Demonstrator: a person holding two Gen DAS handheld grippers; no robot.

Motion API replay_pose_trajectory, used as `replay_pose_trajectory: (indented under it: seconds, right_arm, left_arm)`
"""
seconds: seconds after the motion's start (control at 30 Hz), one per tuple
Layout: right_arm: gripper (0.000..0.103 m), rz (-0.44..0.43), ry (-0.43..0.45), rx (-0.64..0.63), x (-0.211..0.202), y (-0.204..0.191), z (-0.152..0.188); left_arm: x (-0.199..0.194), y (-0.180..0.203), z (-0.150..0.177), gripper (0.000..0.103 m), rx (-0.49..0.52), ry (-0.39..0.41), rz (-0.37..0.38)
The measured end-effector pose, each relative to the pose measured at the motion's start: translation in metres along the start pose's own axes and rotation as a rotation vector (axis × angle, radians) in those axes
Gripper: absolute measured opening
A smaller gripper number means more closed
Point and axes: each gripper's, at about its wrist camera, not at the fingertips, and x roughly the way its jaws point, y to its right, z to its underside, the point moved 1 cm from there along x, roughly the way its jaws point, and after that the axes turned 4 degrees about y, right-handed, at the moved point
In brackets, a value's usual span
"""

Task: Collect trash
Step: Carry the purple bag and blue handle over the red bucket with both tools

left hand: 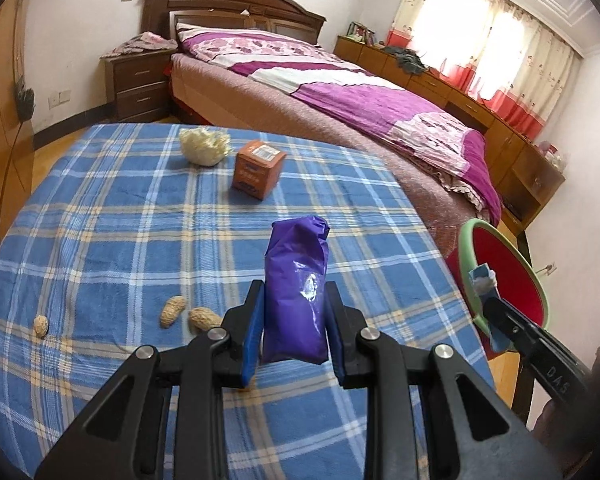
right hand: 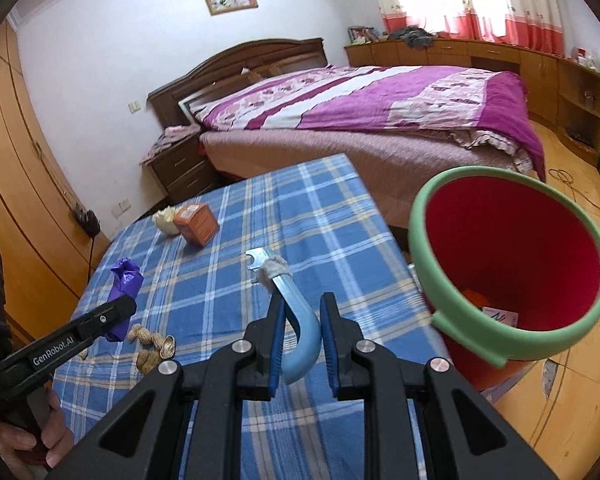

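On the left, peanuts [left hand: 172, 311] lie on the checked tablecloth [left hand: 140, 240], some whole and some, in the right wrist view, split into empty shells. They look like trash not yet gathered. Farther back a crumpled cream wad [left hand: 204, 146] sits just beside a small orange box [left hand: 258, 175], both untouched and near the far edge.

Toward the middle, the left gripper [left hand: 294, 320] is clamped on a purple wrapper [left hand: 296, 292], pads pressing its lower half so the twisted top stands up clear of the cloth. That suits carrying it, probably to the bin. Its contents cannot be made out.

Next, the right gripper [right hand: 302, 344] pinches a curved, pale blue strip [right hand: 300, 328] with a notched end and a tuft of white fluff near the tip. What it is stays unclear. The right-hand pad appears to stand a little off it, so the hold may rest mostly on the left pad.

At the far right, the red bin with a green rim [right hand: 452, 324] stands off the table's edge, lower than the tabletop, handy for dropping things in. Something orange and a printed packet lie at its bottom, partly hidden by the rim. Only a hand [right hand: 32, 428] of the person shows, at the lower left of the right wrist view.
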Motion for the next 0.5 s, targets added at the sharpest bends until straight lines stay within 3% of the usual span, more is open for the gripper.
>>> replay_pose_trajectory:
  seconds: [0.5]
  right_arm:
    - [0.020,0.042,0.086,0.083,-0.041,0.053,-0.011]
  left_arm:
    - [-0.007,0.064,-0.002,0.029,0.084,-0.017,0.124]
